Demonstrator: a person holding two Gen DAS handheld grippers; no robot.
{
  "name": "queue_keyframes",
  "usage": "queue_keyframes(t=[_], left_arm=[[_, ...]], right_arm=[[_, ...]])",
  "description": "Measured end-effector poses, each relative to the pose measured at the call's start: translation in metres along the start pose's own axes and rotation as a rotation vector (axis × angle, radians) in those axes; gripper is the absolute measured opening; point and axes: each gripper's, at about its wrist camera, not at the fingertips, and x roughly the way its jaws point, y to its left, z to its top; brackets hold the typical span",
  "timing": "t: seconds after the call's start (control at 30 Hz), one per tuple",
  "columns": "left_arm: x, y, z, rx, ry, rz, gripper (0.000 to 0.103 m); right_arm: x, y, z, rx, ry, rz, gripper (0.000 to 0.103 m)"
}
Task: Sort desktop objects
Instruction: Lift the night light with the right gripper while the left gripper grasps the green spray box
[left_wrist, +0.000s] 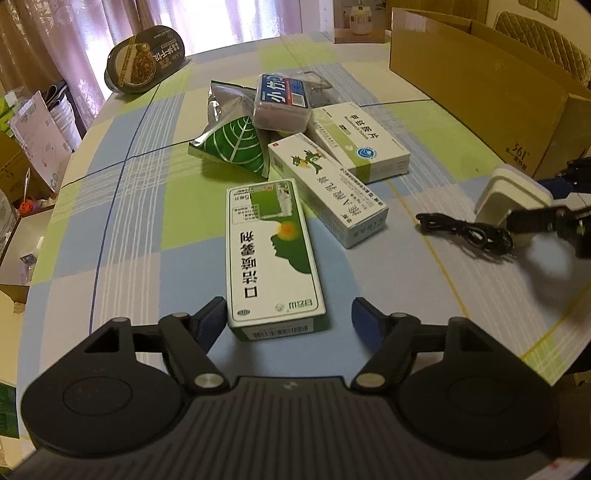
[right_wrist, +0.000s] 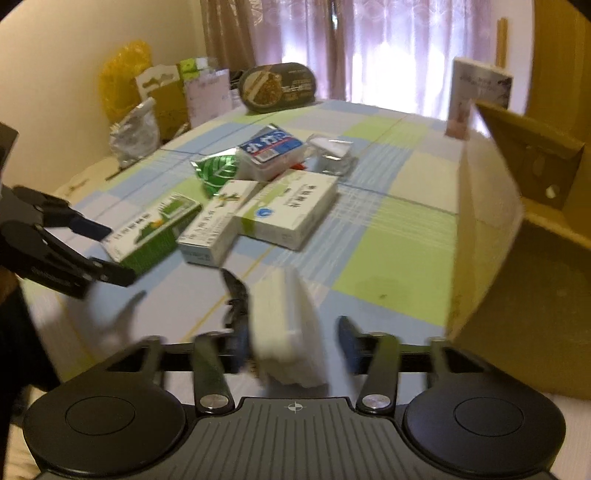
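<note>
Beside the cardboard box (right_wrist: 517, 236), the right gripper (right_wrist: 291, 343) pinches a white charger (right_wrist: 284, 332) above the checked table (left_wrist: 122, 240). Farther from the box, the left gripper (left_wrist: 288, 321) has fingers spread around a green medicine box (left_wrist: 269, 254).

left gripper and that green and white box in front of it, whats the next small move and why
Probably ease the left gripper forward a little, then close. Its fingers are open on either side of the near end of the green and white box, which lies flat on the table, but only the tips reach past that end. Going deeper should give a firmer hold.
</note>
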Motion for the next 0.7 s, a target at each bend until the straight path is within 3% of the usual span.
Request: queue_keyframes(t=[0.07,0.33,0.47,0.7], left_arm=[[0.001,0.000,0.002,-0.001,-0.001,0.000,0.073],[0.010,0.001,0.007,0.004,0.003,-0.005,0.074],[0.013,0.001,0.009,0.010,0.001,-0.004,0.074],[0.015,0.002,0.010,0.000,-0.007,-0.002,0.074]], right_arm=[[-0.001,0.000,-0.002,-0.001,0.002,0.000,0.063],[0.009,0.007,-0.007,-0.062,0.039,0.013,0.062],[0.009,0.012,-0.005,-0.092,0.013,-0.019,0.032],[0.024,0.016,0.008,-0.076,-0.027,-0.064,0.024]])
